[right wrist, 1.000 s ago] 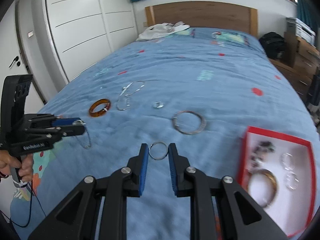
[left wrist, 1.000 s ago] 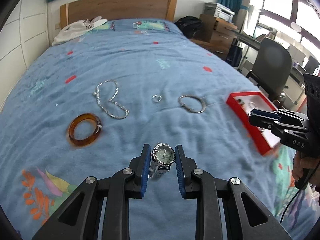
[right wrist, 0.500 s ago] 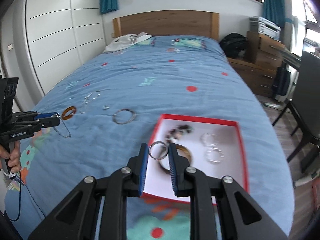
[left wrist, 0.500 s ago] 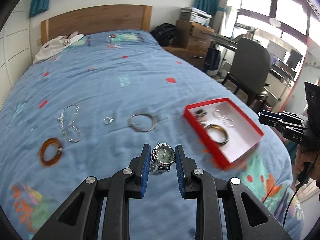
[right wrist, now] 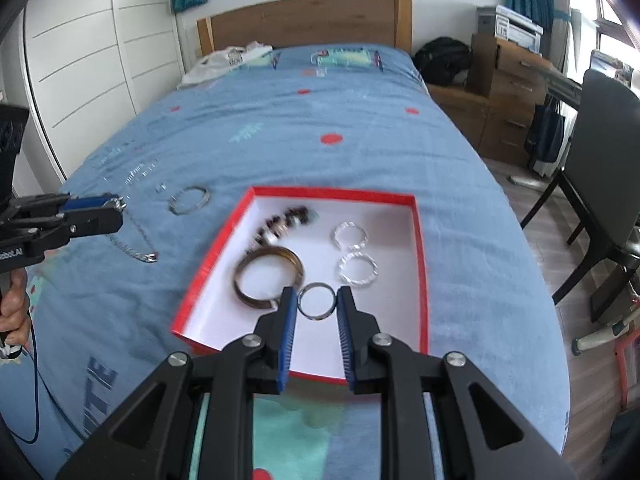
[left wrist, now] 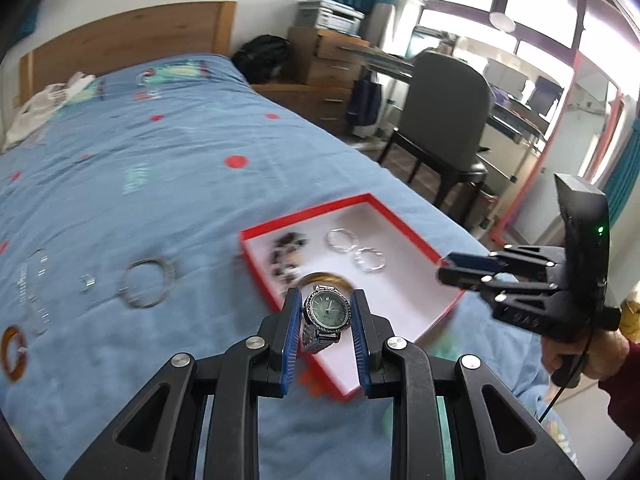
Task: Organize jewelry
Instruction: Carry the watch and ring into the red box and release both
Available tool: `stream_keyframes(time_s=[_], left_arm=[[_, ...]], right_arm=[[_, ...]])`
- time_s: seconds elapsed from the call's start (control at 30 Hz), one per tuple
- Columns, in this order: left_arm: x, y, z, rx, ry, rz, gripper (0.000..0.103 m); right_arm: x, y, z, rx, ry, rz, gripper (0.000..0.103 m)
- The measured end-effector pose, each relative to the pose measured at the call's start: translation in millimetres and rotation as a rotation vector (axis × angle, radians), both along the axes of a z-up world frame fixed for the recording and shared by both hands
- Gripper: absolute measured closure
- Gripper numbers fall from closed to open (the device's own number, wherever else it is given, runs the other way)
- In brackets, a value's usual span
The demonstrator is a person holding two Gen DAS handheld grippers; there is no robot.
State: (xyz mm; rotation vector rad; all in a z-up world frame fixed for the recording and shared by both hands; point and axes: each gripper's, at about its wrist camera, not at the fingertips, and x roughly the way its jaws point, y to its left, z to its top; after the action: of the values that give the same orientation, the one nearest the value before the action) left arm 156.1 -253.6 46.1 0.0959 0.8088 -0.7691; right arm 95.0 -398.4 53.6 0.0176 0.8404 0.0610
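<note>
The right tongs [right wrist: 318, 306] pinch a plain silver ring [right wrist: 317, 301] above the near, bare part of the red tray [right wrist: 420, 240]; lower it close before letting go so it cannot bounce out. The left tongs [left wrist: 326, 316] clamp a watch [left wrist: 327, 312] over the tray's near corner, strap dangling. Farther off, a bangle [left wrist: 146, 282] lies on the bed [left wrist: 120, 184].

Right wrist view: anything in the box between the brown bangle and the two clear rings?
No. In the right wrist view, only bare white box floor lies between the brown bangle and the two clear rings.
</note>
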Motion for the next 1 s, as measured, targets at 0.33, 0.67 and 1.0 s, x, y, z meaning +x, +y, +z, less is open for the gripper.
stream_keyframes(time_s=[0.33,0.67,1.0], left_arm=[[27,-56,-47,0.027,0.084,-0.033,0.079],[50,-63,-84,0.108,0.134,-0.026,0.079],[50,-73,-98,0.172,0.127,-0.055,0.079]], right_arm=[[21,-25,-32,0.026,0.066,0.024,0.084],[42,-19,-61,0.015,0.156,0.111,0.084],[54,-9,-74,-0.017,0.227,0.178,0.083]])
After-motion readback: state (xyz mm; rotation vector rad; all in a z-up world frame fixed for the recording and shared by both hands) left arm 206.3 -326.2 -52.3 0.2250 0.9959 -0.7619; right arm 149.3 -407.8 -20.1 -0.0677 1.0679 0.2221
